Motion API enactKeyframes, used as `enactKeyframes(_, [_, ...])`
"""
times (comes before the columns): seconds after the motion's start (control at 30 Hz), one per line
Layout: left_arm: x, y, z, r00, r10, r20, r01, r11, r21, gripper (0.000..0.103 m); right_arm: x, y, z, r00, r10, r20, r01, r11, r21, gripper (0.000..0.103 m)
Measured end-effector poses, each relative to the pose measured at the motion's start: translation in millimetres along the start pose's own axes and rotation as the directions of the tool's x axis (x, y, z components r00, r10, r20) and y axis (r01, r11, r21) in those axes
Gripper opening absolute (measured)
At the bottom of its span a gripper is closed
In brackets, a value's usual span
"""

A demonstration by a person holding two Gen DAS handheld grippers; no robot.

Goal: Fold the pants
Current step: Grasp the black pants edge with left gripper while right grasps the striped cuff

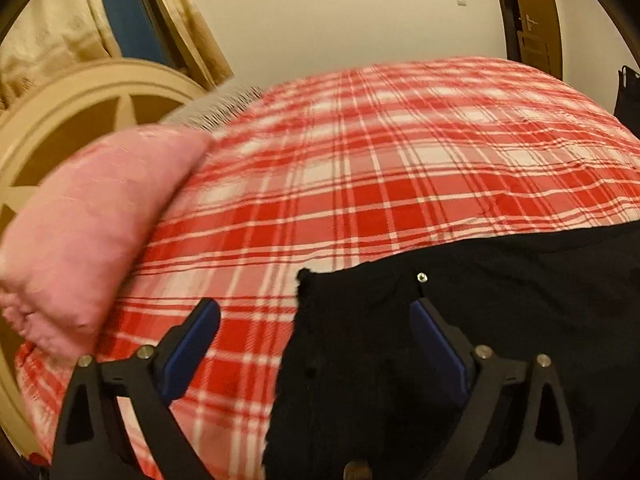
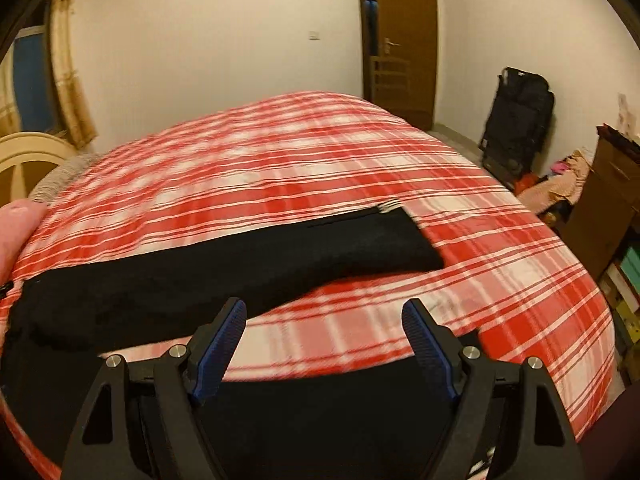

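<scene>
Lying under spread hand-held gripper (image 1: 316, 320): pants (image 1: 460, 320)

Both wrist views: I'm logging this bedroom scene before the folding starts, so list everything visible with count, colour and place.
pants: one, black, spread across the near part of the bed
bedspread: one, red and white plaid, covering the bed
pillow: one, pink, at the bed's left side
headboard: one, cream, behind the pillow
curtains: beige, at the window, far left
door: one, brown, in the far wall
suitcase: one, black, upright against the right wall
cabinet: one, dark brown, far right
left gripper: black with blue pads, open, over the pants' waist edge
right gripper: black with blue pads, open, above the near pants
</scene>
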State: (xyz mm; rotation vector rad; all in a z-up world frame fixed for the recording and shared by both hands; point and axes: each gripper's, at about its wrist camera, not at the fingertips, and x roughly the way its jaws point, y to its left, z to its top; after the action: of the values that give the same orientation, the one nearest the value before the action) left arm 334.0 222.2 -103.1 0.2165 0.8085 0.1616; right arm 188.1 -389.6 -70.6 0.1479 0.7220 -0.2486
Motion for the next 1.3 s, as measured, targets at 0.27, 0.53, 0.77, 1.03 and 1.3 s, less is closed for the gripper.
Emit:
enactKeyframes(0.27, [58.6, 13.0, 7.5, 0.993, -0.066, -0.103, 0.062, 0.997, -0.040, 0.078, 35.7, -33.3, 18.8, 0.997, -0.070, -0.044, 0.071, 0.997, 0.036, 0.081])
enactKeyframes(0.53, [78.1, 6.0, 6.1, 0.978, -0.171, -0.123, 0.166, 0.985, -0.050, 0.042, 70.3, -60.1, 33.2, 0.991, -0.107, -0.078, 0.110, 0.993, 0.042, 0.081])
enactKeyframes(0.77, [75.2, -0.8, 6.3, 0.985, -0.136, -0.108, 0.139, 0.990, 0.021, 0.042, 108.5, -91.2, 58.3, 0.986, -0.137, -0.095, 0.142, 0.988, 0.058, 0.081])
enactKeyframes(1.03, [79.6, -7.0, 13.3, 0.987, -0.080, -0.136, 0.088, 0.995, 0.053, 0.046, 170.7, -101.5, 88.7, 0.987, -0.100, -0.128, 0.109, 0.992, 0.060, 0.081])
enactKeyframes(1.3, [81.3, -6.6, 10.1, 0.989, -0.099, -0.113, 0.107, 0.992, 0.066, 0.045, 240.7, -98.6, 100.4, 0.964, -0.041, -0.264, 0.062, 0.995, 0.074, 0.079])
